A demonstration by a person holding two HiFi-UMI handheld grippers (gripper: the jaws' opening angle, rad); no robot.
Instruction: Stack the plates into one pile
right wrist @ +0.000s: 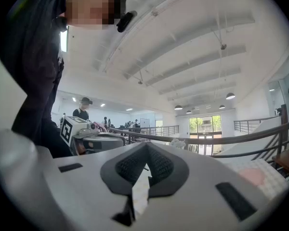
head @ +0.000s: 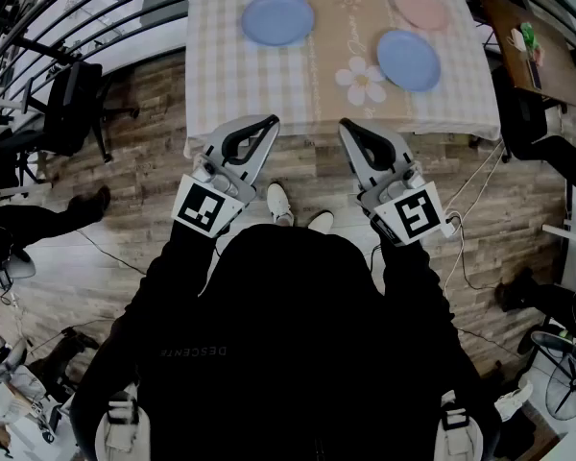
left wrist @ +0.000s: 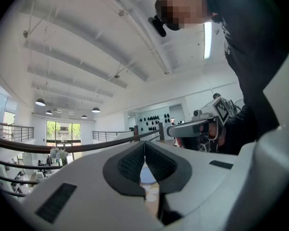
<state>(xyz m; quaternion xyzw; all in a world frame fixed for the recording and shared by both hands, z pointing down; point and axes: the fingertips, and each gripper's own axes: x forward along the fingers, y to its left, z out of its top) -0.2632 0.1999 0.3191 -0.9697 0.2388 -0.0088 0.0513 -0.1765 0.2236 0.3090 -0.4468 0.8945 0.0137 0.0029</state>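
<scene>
Three round plates lie ahead of me in the head view, on a table (head: 211, 75) under a checked cloth. A pale blue round plate (head: 277, 19) sits at the far left. A second blue plate (head: 408, 60) sits to the right, just beside a white daisy (head: 362, 81) printed on the beige runner (head: 341, 27). A pink round plate (head: 420, 6) lies beyond that one, near the far right corner. None of the plates touches another. I hold my left gripper (head: 268, 122) and my right gripper (head: 349, 127) level in front of my chest, side by side. Their tips show against the near edge of the table. All three plates are well apart from both, further out on the cloth.

Looking along my left gripper (left wrist: 144, 143), its ribbed black pads (left wrist: 131, 163) meet at the tips and nothing is clamped between them. Through the gap beneath the tips I see a sliver of blue plate far off, with white petals below it. I cannot tell which of the two blue plates it is. My right gripper (left wrist: 170, 130) reaches in from the right, with its marker cube behind.

Looking along my right gripper (right wrist: 146, 148), the jaws are pressed together and empty. A strip of the cloth shows in the gap below. The pink round plate (right wrist: 253, 175) lies on the table low at the right, well clear of the jaws. My left gripper (right wrist: 121, 139) shows at the left.
</scene>
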